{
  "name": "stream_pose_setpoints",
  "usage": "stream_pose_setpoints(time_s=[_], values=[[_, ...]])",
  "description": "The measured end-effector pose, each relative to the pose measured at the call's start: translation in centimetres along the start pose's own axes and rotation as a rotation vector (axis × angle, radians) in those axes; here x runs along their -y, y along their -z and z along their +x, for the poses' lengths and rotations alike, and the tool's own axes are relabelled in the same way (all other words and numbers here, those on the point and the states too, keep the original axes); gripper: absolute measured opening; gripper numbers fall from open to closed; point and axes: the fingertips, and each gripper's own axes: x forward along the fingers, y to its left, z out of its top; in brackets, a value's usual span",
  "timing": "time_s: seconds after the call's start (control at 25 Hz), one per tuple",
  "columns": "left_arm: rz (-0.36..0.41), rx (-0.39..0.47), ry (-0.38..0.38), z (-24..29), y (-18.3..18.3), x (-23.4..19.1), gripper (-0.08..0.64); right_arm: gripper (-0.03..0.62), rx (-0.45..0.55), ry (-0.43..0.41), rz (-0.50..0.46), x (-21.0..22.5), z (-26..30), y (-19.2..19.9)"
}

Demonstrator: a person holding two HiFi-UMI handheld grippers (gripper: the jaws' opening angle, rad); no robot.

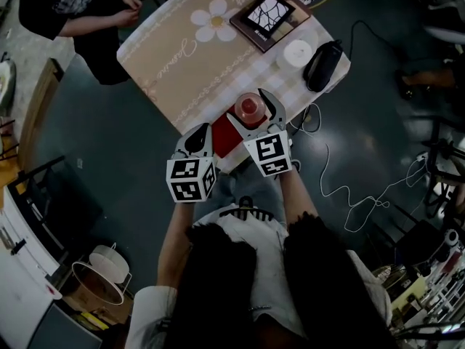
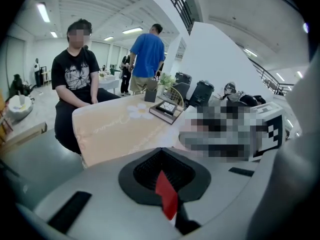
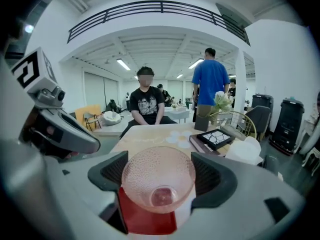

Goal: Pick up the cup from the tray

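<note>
A clear pink dimpled cup (image 1: 249, 108) sits between the jaws of my right gripper (image 1: 251, 106) at the near edge of the table. Seen from the right gripper view, both black pads press on the sides of the cup (image 3: 159, 181), so that gripper (image 3: 159, 171) is shut on it. The cup hangs over a red tray (image 3: 150, 223). To the left, my left gripper (image 1: 197, 144) is at the near left corner of the red tray (image 1: 225, 138). Its jaws (image 2: 162, 173) are closed, with a thin red edge of the tray (image 2: 167, 198) pinched between them.
The table (image 1: 189, 64) has a tan cloth with a white flower. A dark book (image 1: 265, 17), a white round thing (image 1: 296, 51) and a black object (image 1: 322, 65) lie at the far right. A person (image 1: 69, 6) sits at the far end. A white cable (image 1: 349, 195) trails on the floor.
</note>
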Motion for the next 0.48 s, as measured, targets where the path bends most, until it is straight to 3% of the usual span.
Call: stream_pose_setpoints(time_s=[0.48], values=[[0.044, -0.018, 0.064, 3.4, -1.2, 3.4, 0.005, 0.4, -0.01, 0.103, 0.08, 6.2, -1.9, 2.0]])
